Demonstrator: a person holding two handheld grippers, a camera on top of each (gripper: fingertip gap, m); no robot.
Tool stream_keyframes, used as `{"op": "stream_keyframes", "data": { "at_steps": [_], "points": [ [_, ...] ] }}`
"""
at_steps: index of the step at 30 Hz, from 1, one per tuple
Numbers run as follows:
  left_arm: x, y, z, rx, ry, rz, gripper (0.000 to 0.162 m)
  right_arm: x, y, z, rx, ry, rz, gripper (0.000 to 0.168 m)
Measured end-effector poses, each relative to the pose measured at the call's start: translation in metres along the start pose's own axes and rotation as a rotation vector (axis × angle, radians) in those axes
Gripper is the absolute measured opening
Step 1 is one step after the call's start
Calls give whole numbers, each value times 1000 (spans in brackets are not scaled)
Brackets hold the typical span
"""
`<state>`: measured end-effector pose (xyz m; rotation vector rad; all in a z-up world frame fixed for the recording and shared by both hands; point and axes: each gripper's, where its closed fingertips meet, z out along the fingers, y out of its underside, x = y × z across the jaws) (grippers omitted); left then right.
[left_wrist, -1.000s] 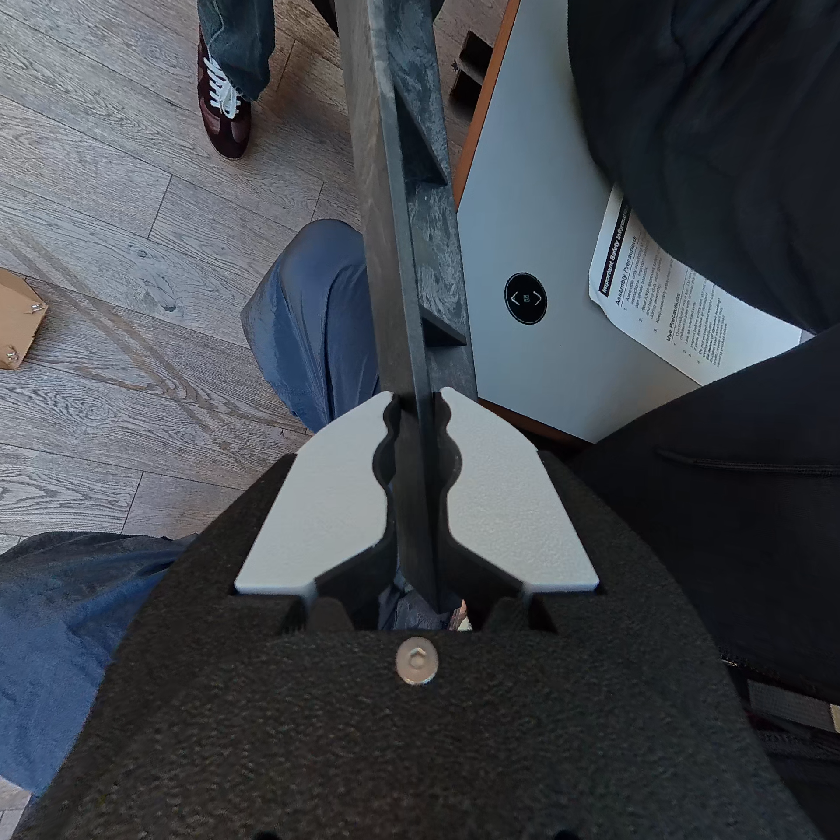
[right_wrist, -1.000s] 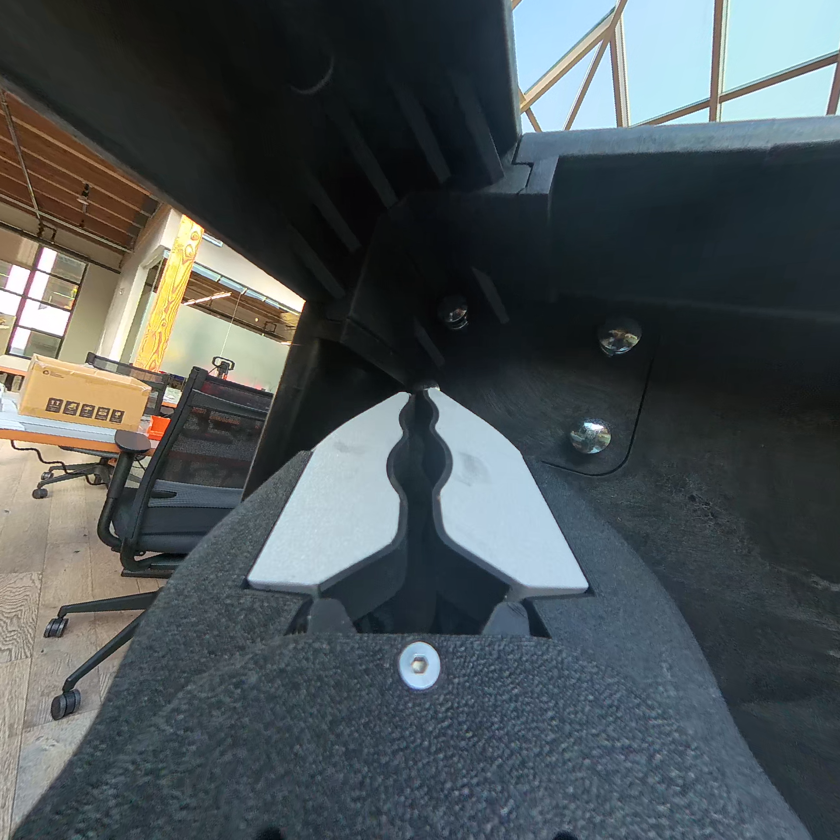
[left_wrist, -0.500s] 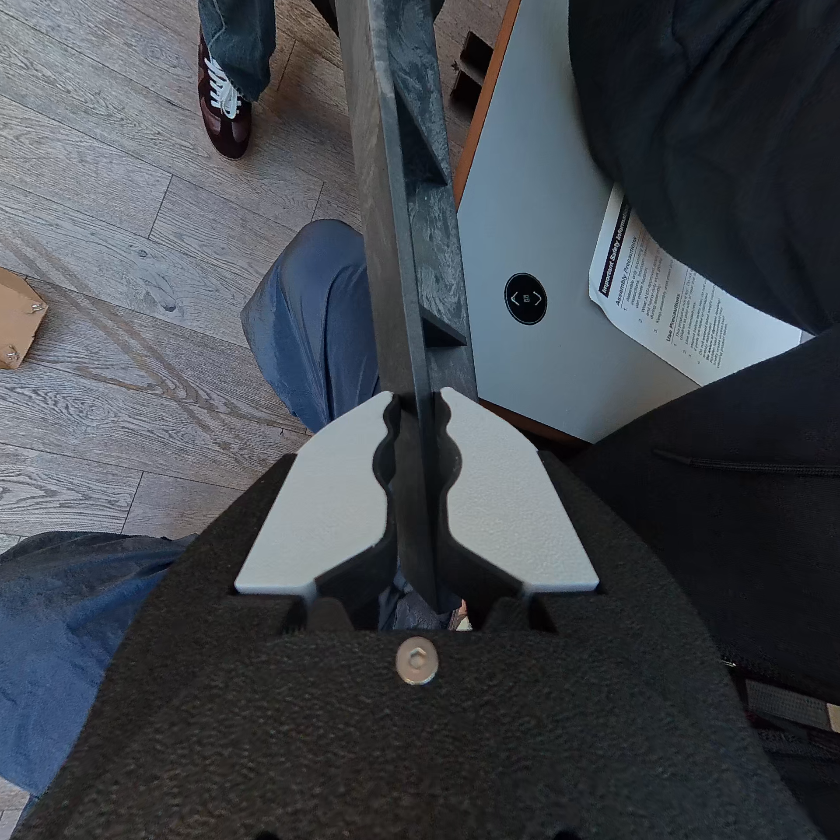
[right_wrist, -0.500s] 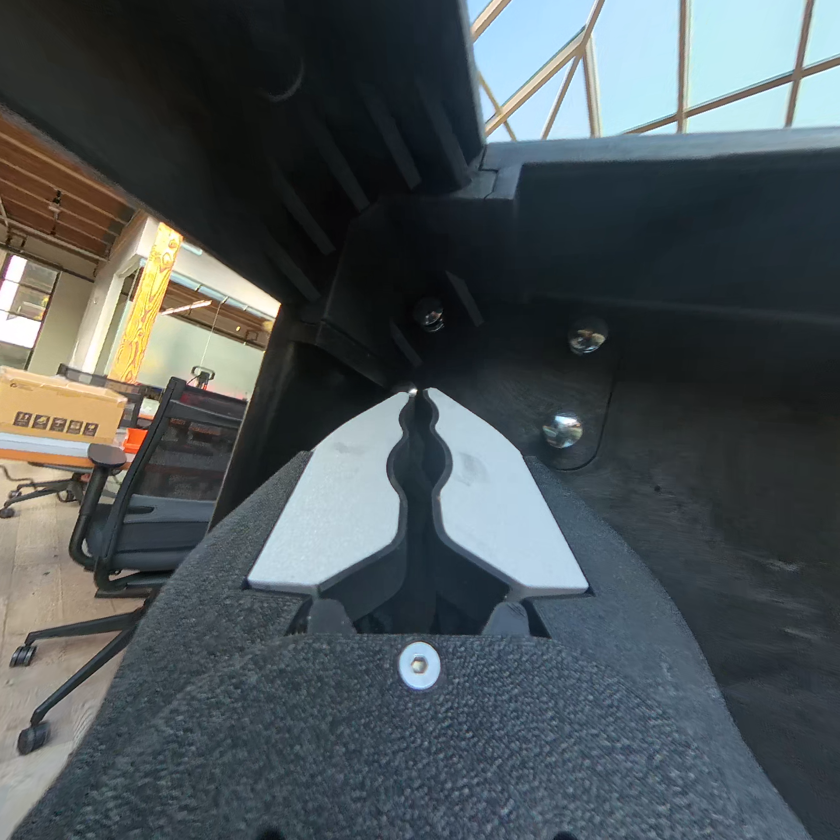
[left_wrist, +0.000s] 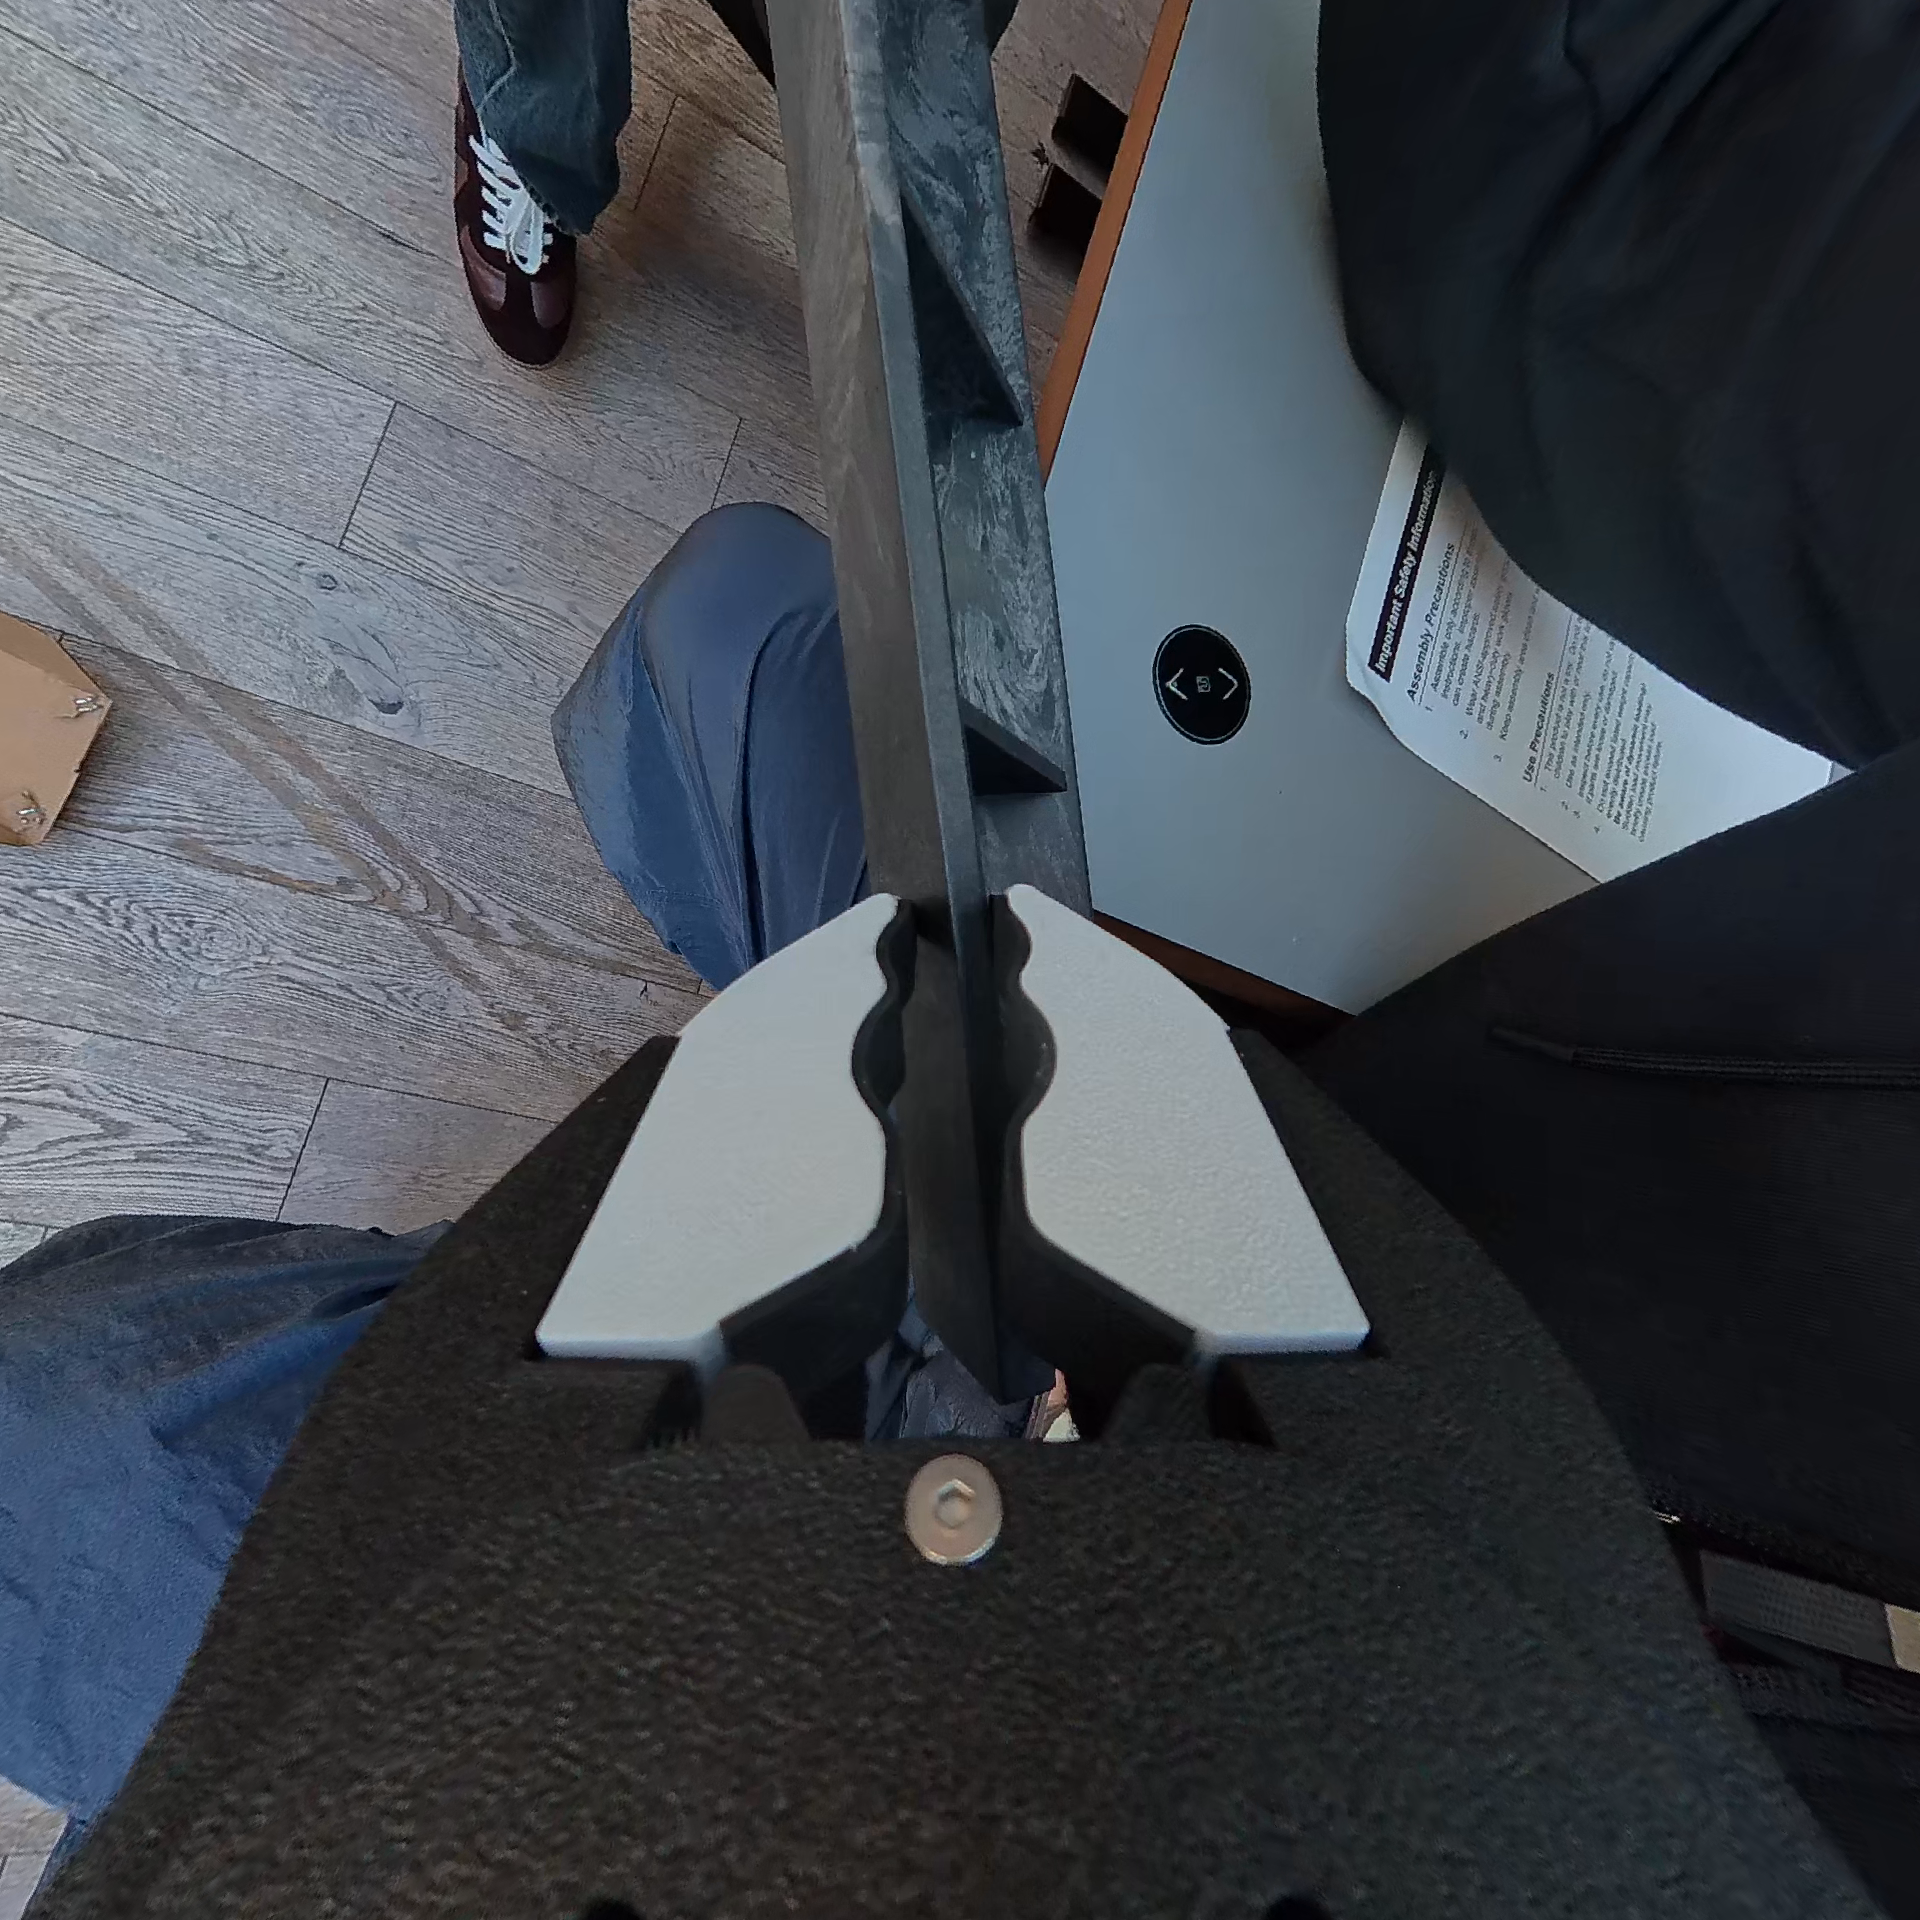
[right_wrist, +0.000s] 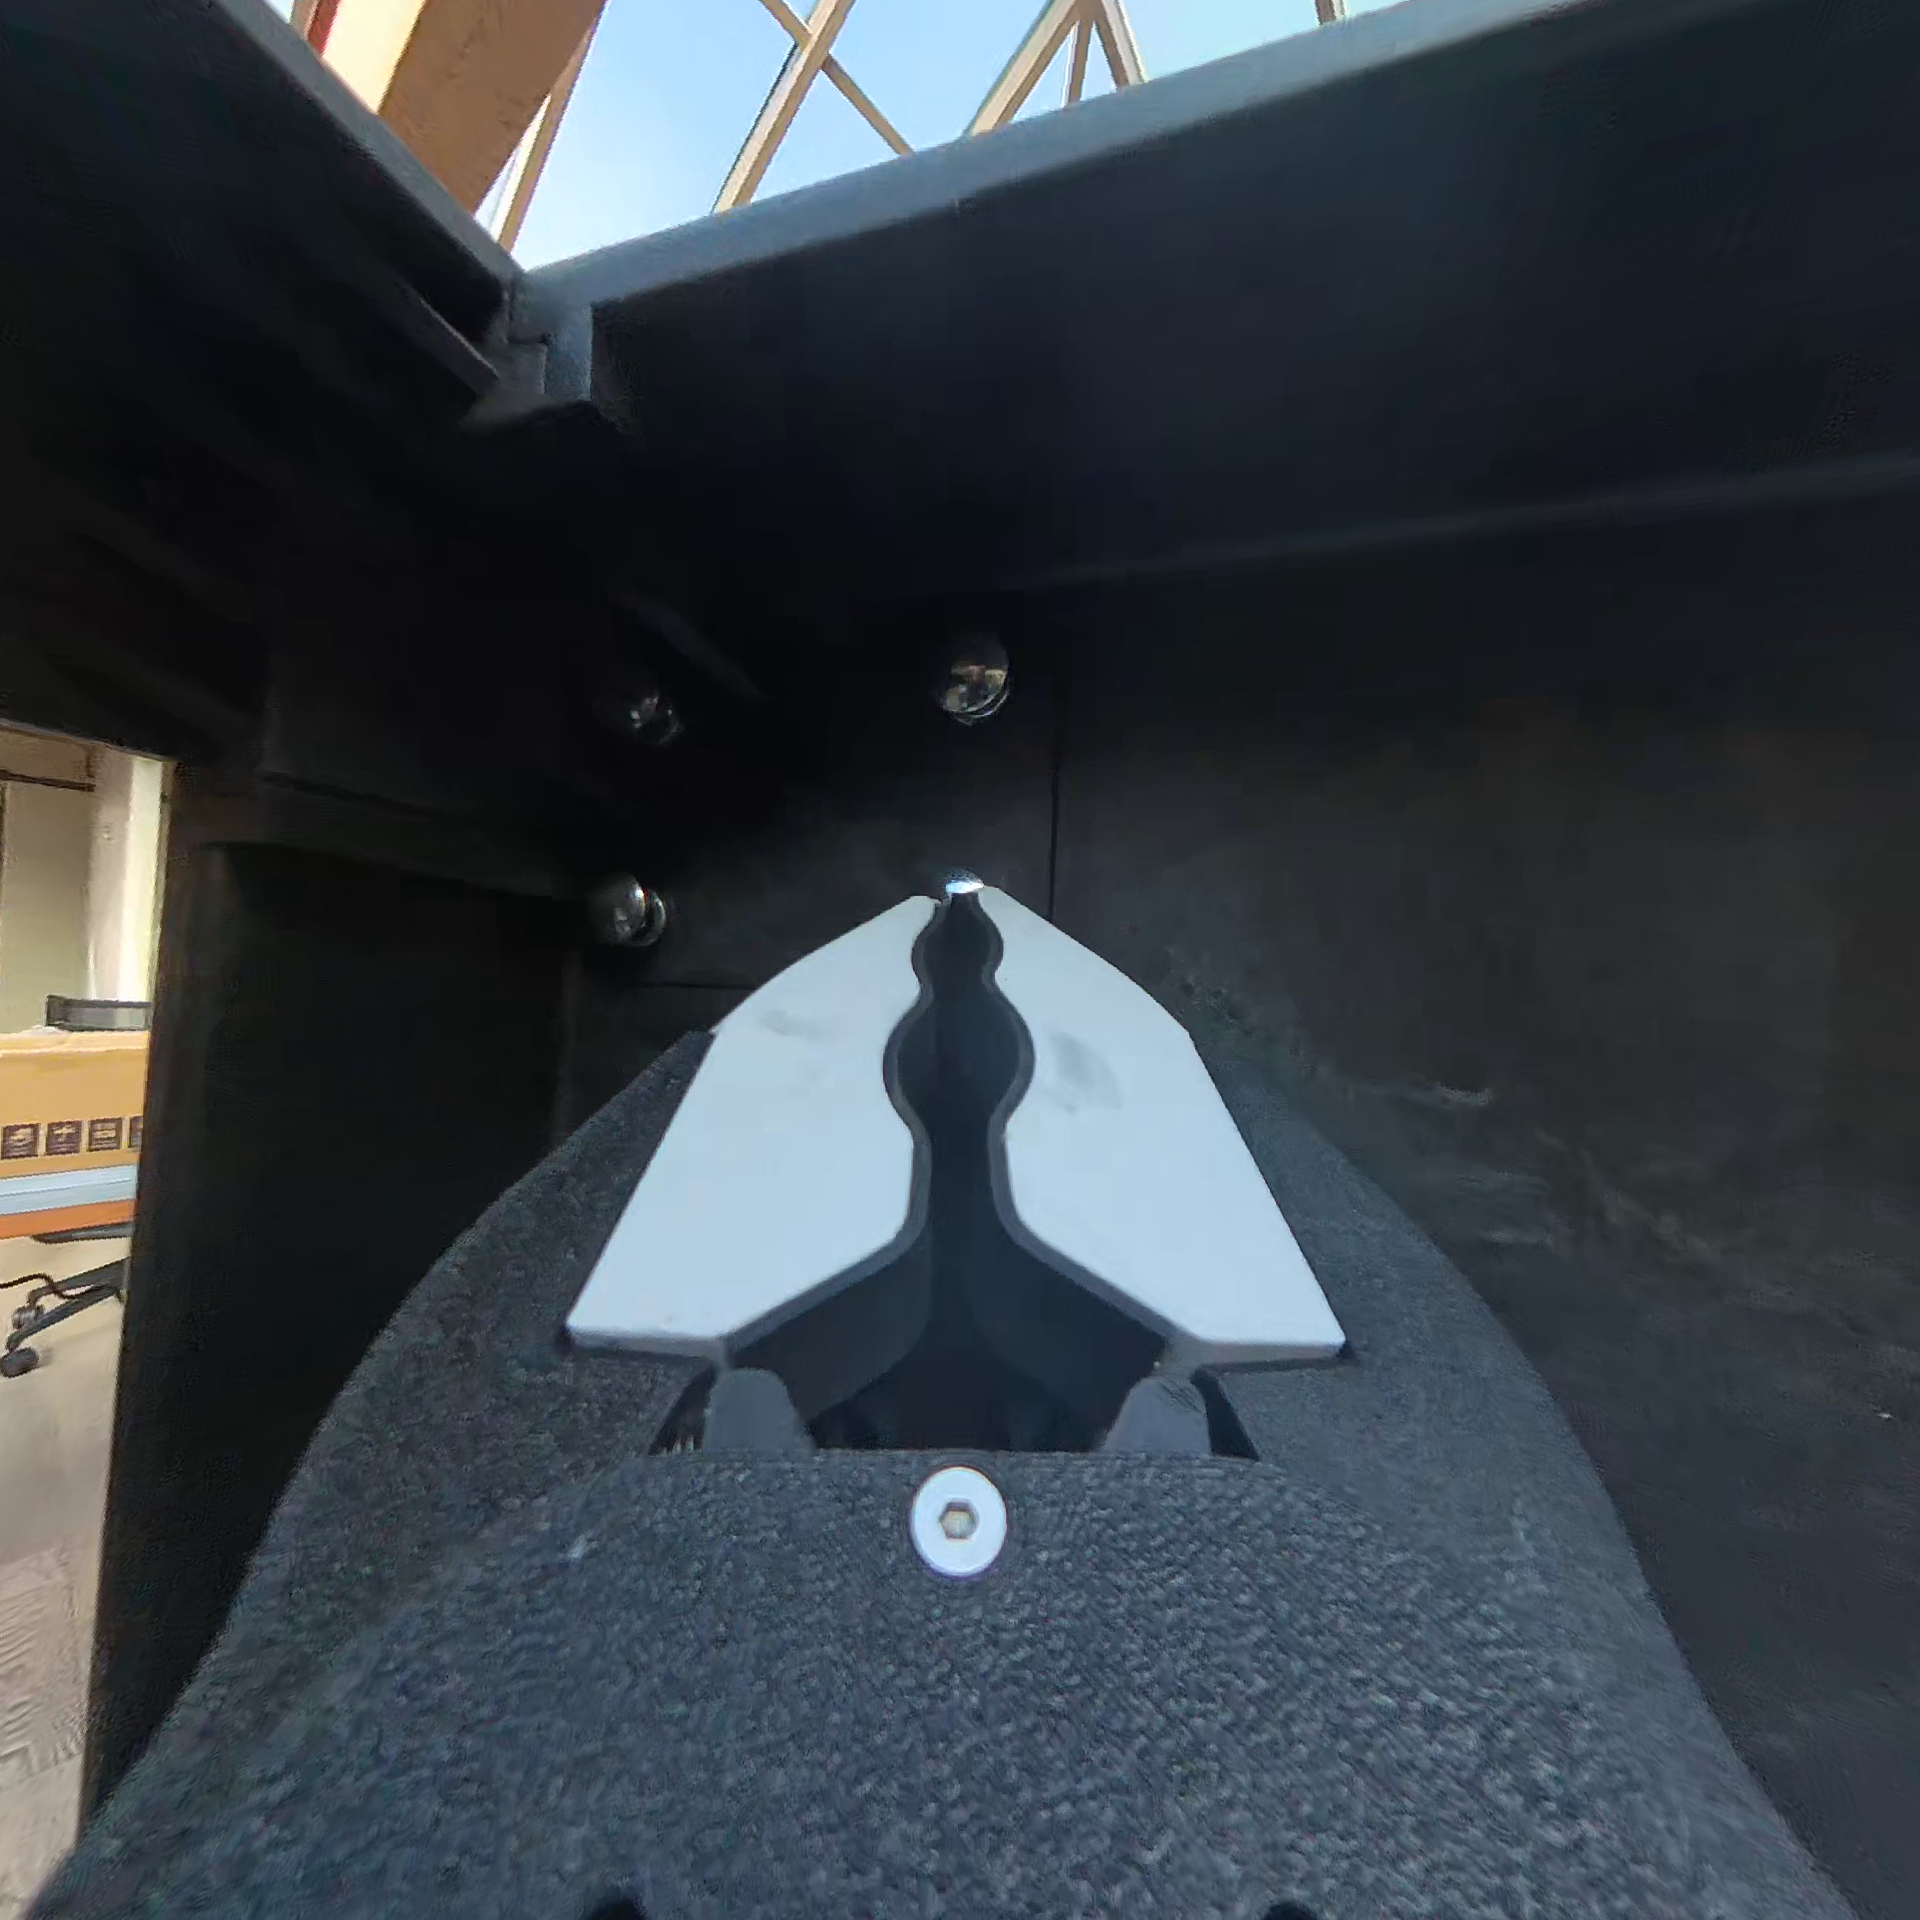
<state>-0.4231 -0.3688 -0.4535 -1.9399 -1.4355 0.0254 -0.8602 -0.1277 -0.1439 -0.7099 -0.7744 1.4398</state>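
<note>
The left gripper (left_wrist: 951, 909) is clamped on a long thin black plastic panel (left_wrist: 914, 540) standing on edge above the grey wood floor (left_wrist: 260, 520), beside a grey board (left_wrist: 1226, 520) holding a white printed sheet (left_wrist: 1538, 707). The right gripper (right_wrist: 958, 902) is closed on nothing, its tips at a shiny round bolt head (right_wrist: 960, 885) on a black wall (right_wrist: 1455, 831).

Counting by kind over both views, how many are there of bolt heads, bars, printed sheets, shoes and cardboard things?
Shiny bolt heads: 4 (one only partly visible)
Black ribbed bar: 1
Printed sheet: 1
Shoe: 1
Flat cardboard piece: 1
Cardboard box: 1
Total: 9
</note>
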Motion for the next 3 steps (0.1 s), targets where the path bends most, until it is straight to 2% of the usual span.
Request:
{"op": "stream_keyframes", "data": {
  "at_steps": [3],
  "points": [
    [0, 0, 0, 0, -1, 0, 14, 1, -5, -3, 39, 3, -4, 0]
  ]
}}
